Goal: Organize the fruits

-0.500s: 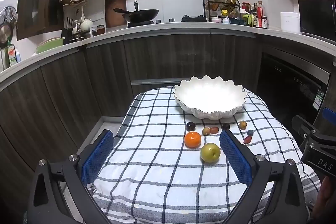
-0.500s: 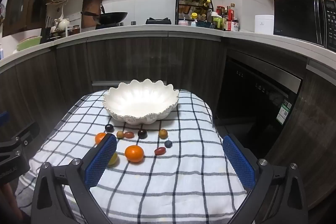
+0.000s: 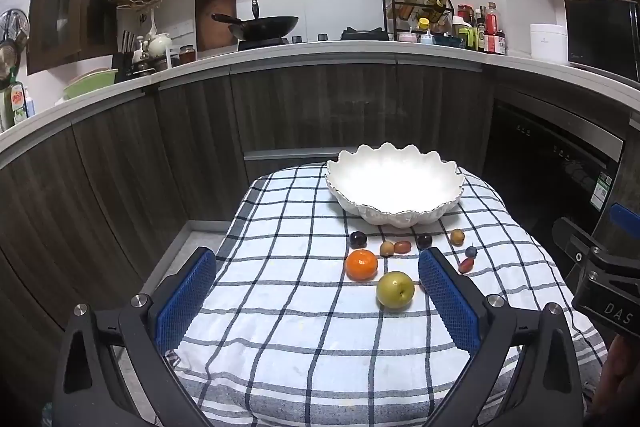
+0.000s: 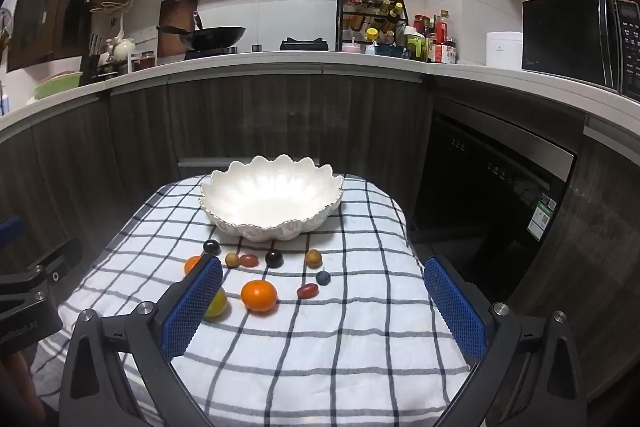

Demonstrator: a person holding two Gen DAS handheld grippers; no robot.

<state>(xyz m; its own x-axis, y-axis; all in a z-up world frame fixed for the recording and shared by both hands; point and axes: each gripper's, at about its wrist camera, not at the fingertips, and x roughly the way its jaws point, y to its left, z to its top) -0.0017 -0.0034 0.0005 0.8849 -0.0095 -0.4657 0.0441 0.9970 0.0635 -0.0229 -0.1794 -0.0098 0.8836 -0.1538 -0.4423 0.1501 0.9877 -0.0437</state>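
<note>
— On the checked cloth, in front of the empty white bowl [image 4: 272,203], where's the fruit?
— There: my right claw [image 4: 322,307] gapes empty over the orange [image 4: 259,295]; left claw [image 3: 318,297] gapes too. I'd centre, squeeze gently.

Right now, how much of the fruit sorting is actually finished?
Nothing looks done yet: the white bowl holds no fruit. Nothing is in hand either; the left hand-held gripper and the right hand-held gripper both hover open above the checked cloth. Everything is left: two oranges, the yellow-green apple and the small fruits lie in front of the bowl.
</note>
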